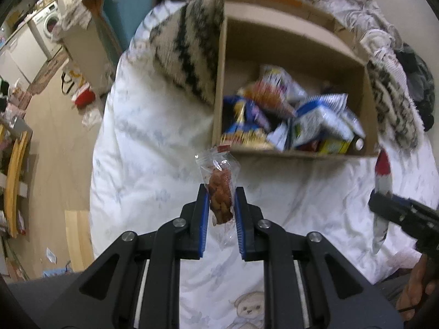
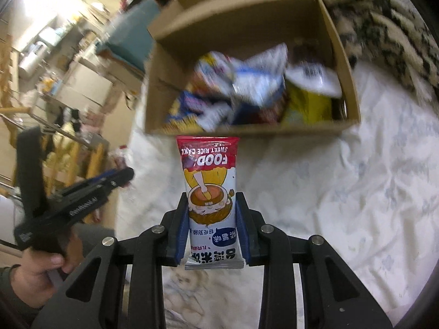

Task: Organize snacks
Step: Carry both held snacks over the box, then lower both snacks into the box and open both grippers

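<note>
2 snack packets point(image 1: 219, 192) point(image 2: 210, 197) between clamped tongs point(image 1: 221, 205) point(image 2: 211, 213)

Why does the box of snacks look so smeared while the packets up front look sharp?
Left wrist view: the clear nut packet in the left gripper is crisp, the cardboard box motion-blurred. Right wrist view: the rice cake packet in the right gripper is readable, the box smeared; fisheye bends both edges.

two wrist fisheyes, both angled down over the bed point(image 1: 153, 142)
facing the same cardboard box point(image 1: 274, 155) point(image 2: 247, 130) from nearby, side by side
</note>
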Motion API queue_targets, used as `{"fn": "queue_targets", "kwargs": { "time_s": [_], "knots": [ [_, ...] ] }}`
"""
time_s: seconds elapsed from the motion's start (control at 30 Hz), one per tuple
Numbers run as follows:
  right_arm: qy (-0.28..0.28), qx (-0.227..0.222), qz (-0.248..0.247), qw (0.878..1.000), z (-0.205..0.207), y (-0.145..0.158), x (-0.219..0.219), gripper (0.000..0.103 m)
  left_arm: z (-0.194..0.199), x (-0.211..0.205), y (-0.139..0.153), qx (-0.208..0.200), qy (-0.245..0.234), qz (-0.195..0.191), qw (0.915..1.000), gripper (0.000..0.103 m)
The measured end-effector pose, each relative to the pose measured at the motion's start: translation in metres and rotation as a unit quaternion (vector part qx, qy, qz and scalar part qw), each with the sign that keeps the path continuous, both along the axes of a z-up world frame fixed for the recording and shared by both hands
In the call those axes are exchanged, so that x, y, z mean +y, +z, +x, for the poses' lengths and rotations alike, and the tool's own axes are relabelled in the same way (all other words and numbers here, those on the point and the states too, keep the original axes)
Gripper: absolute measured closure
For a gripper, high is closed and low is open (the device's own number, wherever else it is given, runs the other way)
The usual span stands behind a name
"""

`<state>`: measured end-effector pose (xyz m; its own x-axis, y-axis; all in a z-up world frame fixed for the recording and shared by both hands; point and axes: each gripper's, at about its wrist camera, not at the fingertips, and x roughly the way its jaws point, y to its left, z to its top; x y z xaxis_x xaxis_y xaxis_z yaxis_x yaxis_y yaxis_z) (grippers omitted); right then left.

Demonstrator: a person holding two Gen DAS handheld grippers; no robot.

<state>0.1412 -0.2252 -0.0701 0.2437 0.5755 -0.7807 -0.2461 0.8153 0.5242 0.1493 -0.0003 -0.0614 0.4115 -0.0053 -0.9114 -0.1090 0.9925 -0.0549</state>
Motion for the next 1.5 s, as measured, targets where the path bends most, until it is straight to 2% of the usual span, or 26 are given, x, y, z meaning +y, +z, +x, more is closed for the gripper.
{"fn": "queue_targets", "kwargs": {
  "time_s": [0.2, 0.37, 0.47, 0.6, 0.8, 1.03, 1.27, 1.33, 1.37, 1.4, 1.43, 1.47, 1.5],
  "knots": [
    [-0.032, -0.062, 0.049, 0.996, 0.024, 0.038, -0.017, 0.071, 0.03, -0.007, 0.034, -0.038, -0.01, 0.013, 0.9992, 0.088],
    [-0.073, -0.062, 0.076, 0.992, 0.05, 0.039, -0.029, 0.071, 0.061, -0.017, 0.042, -0.05, -0.02, 0.03, 0.9981, 0.088],
    [-0.096, -0.059, 0.084, 0.99, 0.068, 0.035, -0.039, 0.071, 0.077, -0.023, 0.04, -0.05, -0.024, 0.038, 0.9977, 0.088],
    [-0.114, -0.052, 0.072, 0.99, 0.084, 0.028, -0.049, 0.071, 0.095, -0.028, 0.032, -0.048, -0.025, 0.044, 0.9976, 0.088],
    [-0.104, -0.039, 0.066, 0.992, 0.103, 0.014, -0.038, 0.071, 0.116, -0.037, 0.016, -0.038, -0.032, 0.037, 0.9981, 0.088],
    [-0.121, -0.029, 0.051, 0.991, 0.119, 0.003, -0.033, 0.07, 0.128, -0.048, -0.003, -0.029, -0.043, 0.036, 0.998, 0.086],
    [-0.14, -0.026, 0.066, 0.988, 0.121, 0.0, -0.038, 0.068, 0.129, -0.047, -0.01, -0.032, -0.042, 0.024, 0.9983, 0.085],
    [-0.144, -0.025, 0.084, 0.986, 0.12, 0.0, -0.039, 0.068, 0.129, -0.047, -0.009, -0.032, -0.043, 0.021, 0.9983, 0.081],
    [-0.143, -0.024, 0.092, 0.985, 0.12, -0.001, -0.041, 0.068, 0.128, -0.047, -0.008, -0.03, -0.047, 0.018, 0.9983, 0.071],
    [-0.14, -0.026, 0.094, 0.985, 0.12, 0.0, -0.04, 0.067, 0.127, -0.047, -0.007, -0.031, -0.049, 0.017, 0.9982, 0.057],
    [-0.138, -0.029, 0.091, 0.986, 0.119, 0.001, -0.039, 0.061, 0.125, -0.048, -0.005, -0.035, -0.052, 0.018, 0.9978, 0.049],
    [-0.135, -0.033, 0.083, 0.987, 0.117, 0.003, -0.039, 0.049, 0.124, -0.048, -0.003, -0.04, -0.055, 0.021, 0.9975, 0.034],
    [-0.131, -0.037, 0.076, 0.988, 0.117, 0.005, -0.038, 0.045, 0.122, -0.047, -0.001, -0.045, -0.055, 0.026, 0.9971, 0.028]
  ]
}}
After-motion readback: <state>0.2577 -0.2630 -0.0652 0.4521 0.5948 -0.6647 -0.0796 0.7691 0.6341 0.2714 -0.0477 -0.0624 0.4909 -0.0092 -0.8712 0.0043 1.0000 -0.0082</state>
